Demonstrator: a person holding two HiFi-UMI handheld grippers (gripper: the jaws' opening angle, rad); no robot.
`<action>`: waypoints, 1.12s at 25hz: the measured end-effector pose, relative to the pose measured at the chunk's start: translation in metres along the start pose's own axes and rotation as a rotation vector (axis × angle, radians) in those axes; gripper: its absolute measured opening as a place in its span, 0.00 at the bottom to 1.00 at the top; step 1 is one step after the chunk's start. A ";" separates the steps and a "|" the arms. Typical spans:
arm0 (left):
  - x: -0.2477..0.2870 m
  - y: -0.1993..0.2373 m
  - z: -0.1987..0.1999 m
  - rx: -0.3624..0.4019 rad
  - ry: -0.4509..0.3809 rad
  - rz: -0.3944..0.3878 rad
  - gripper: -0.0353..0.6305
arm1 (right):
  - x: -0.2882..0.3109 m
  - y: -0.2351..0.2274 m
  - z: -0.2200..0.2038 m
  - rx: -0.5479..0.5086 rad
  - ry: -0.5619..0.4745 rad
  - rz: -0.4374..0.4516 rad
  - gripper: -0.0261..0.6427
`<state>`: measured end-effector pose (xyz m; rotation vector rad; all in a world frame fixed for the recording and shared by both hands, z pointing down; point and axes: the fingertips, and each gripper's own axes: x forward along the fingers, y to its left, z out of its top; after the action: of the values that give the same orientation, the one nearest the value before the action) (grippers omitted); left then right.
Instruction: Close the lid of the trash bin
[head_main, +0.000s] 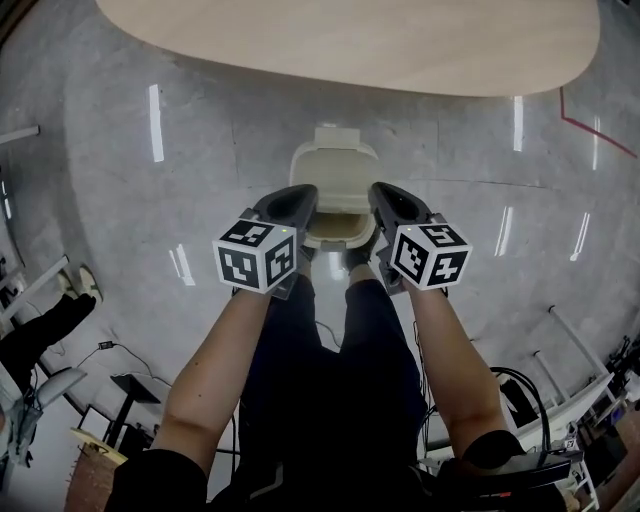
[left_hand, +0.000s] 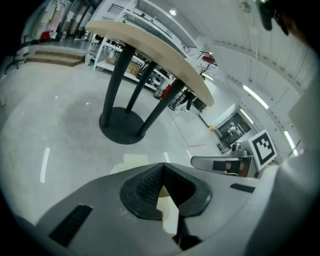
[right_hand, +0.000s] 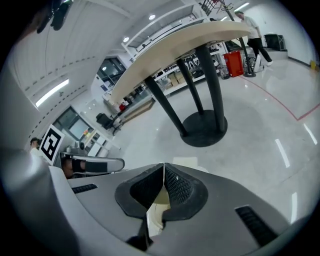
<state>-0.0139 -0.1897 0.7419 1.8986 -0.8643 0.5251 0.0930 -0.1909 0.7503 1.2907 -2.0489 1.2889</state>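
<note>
Under L claw (left_hand: 161, 167), R claw (right_hand: 163, 165) (both tips together, empty): trash bin (head_main: 333, 170), prob. open, half hidden.

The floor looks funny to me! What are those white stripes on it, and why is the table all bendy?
Head view: the white stripes are lights glaring off the shiny floor. Left gripper view: the wide lens curves the table and blackens the picture's corners. Right gripper view: the same bending, with stripes of glare on the floor too.
</note>
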 end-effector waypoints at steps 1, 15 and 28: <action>0.001 -0.001 -0.011 0.006 0.015 0.004 0.05 | 0.000 0.000 -0.011 -0.005 0.013 0.000 0.06; 0.034 0.033 -0.159 0.006 0.213 0.048 0.05 | 0.032 -0.018 -0.144 -0.030 0.239 -0.015 0.06; 0.070 0.062 -0.203 0.102 0.351 0.095 0.05 | 0.063 -0.039 -0.208 0.026 0.391 -0.069 0.06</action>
<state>-0.0138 -0.0515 0.9176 1.7881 -0.7081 0.9444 0.0670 -0.0497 0.9175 1.0132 -1.7067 1.4106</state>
